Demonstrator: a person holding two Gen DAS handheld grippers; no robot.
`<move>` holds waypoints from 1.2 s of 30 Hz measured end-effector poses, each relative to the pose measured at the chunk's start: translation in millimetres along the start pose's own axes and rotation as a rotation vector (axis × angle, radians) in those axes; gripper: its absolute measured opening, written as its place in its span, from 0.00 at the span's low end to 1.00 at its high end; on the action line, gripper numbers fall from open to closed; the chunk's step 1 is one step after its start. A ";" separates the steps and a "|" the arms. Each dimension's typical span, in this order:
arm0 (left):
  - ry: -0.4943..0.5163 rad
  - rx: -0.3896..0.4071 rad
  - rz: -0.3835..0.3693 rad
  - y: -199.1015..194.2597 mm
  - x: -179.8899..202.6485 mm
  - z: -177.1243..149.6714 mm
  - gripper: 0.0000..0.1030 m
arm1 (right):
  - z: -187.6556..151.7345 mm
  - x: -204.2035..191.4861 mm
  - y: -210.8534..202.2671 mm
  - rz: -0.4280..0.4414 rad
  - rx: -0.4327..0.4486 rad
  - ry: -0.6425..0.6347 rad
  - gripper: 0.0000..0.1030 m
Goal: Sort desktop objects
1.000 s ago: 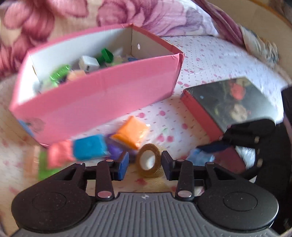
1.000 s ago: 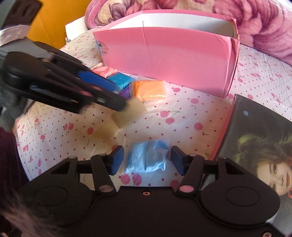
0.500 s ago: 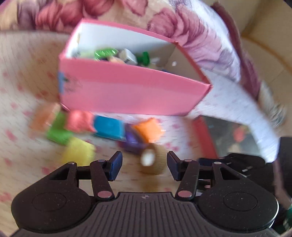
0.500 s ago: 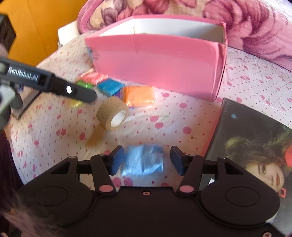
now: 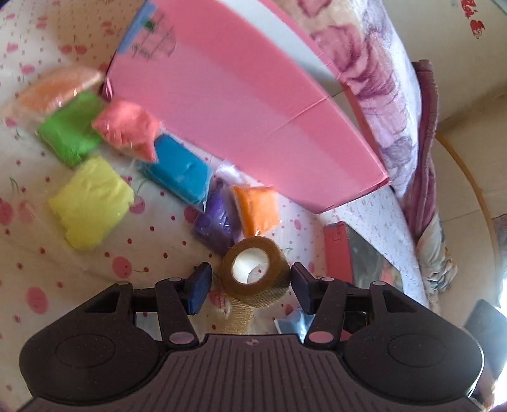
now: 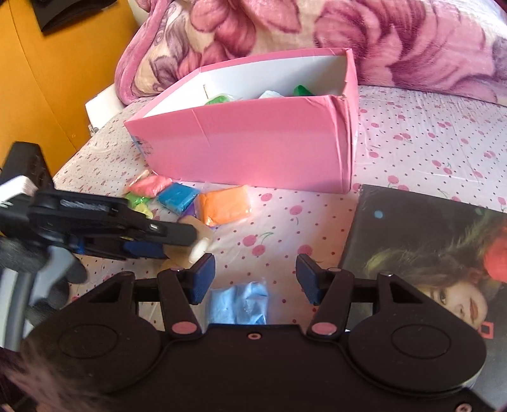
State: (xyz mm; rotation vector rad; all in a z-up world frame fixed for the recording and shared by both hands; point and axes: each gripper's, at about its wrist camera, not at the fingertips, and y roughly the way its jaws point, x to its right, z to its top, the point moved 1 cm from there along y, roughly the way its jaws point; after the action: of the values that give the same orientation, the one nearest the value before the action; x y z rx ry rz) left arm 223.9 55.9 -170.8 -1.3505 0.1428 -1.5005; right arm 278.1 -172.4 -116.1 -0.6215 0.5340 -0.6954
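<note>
On the cherry-print bed cover [image 5: 95,253] we count eight clay packets outside the box. From left to right in the left wrist view: one peach packet [image 5: 54,88], one green packet [image 5: 71,133], one yellow packet [image 5: 90,202], one pink packet [image 5: 126,128], one blue packet [image 5: 177,169], one purple packet [image 5: 215,222] and one orange packet [image 5: 258,207], all clustered along the near wall of the single pink box [image 5: 240,104]. The eighth, a light-blue packet [image 6: 237,302], lies apart, toward the near edge of the bed.

The left hand-held gripper [image 5: 248,285] stands open, its two blue pads either side of one roll of tan bandage tape [image 5: 255,272]; we cannot tell whether either pad touches the roll. A loose tail of tape trails toward the camera. The roll lies just in front of the purple and orange packets, which crowd its far side.

The right hand-held gripper [image 6: 253,277] is likewise open and holds nothing; the light-blue packet sits just below the gap between its pads. In its view the left tool crosses the left side and hides part of the tape roll.

The box is open-topped, and green and pale items show inside it. To the right lies one printed album cover [image 6: 427,241] with a red edge, flat on the bed. A floral blanket [image 6: 348,28] is heaped behind the box.
</note>
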 end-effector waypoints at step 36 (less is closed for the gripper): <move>-0.007 -0.021 -0.281 -72.1 103.6 33.6 0.45 | 15.3 -6.5 -20.9 0.089 0.244 -0.017 0.57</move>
State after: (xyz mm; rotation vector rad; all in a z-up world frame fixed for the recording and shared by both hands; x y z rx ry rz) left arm 227.8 28.5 -43.2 -1.4372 -0.0380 -1.7313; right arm 274.8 -175.2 -89.8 -0.3728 0.4497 -0.6587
